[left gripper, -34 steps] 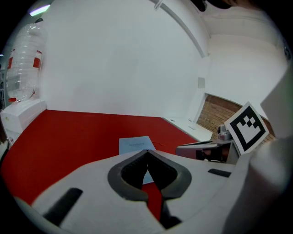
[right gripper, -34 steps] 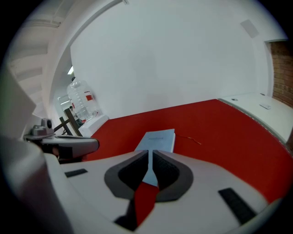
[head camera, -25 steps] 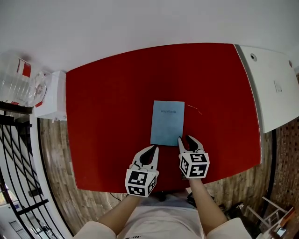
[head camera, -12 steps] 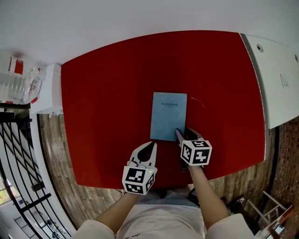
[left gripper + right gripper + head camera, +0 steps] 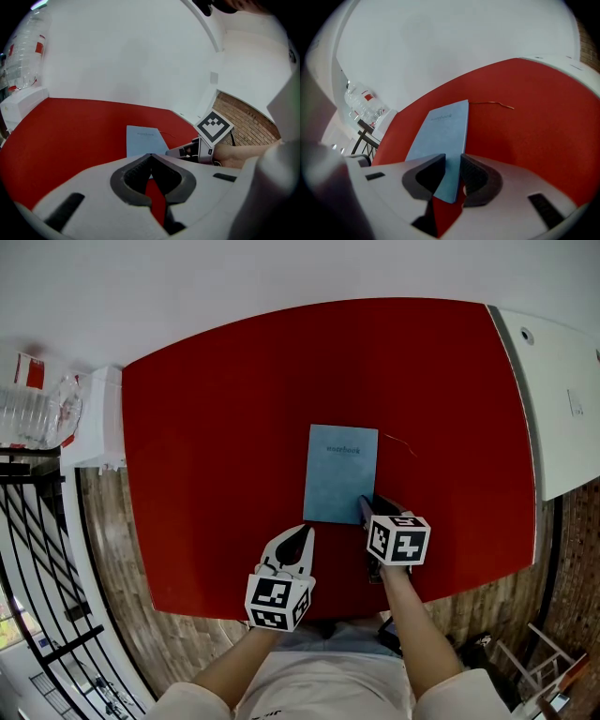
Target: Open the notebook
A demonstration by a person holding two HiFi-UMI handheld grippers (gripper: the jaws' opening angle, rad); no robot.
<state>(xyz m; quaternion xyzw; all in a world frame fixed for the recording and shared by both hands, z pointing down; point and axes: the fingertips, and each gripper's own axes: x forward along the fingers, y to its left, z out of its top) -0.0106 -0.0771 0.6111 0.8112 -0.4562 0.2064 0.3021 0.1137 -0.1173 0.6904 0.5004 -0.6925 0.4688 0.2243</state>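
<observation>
Currently the blue notebook (image 5: pixel 341 473) lies closed and flat near the middle of the red counter (image 5: pixel 216 427). The right gripper (image 5: pixel 373 506) points down at its near right corner, jaws apart with that corner between them. They have just been closing, though the pads seem not to press the cover. The left gripper (image 5: pixel 302 536) hovers near the notebook's near left corner, jaws together on nothing. A thin thread (image 5: pixel 398 442) lies beside the notebook's far right corner.

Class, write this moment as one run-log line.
notebook: closed, flat on red table | right hand-held gripper: jaws have just been closing, astride near right corner, not gripping | left hand-held gripper: shut, empty
</observation>
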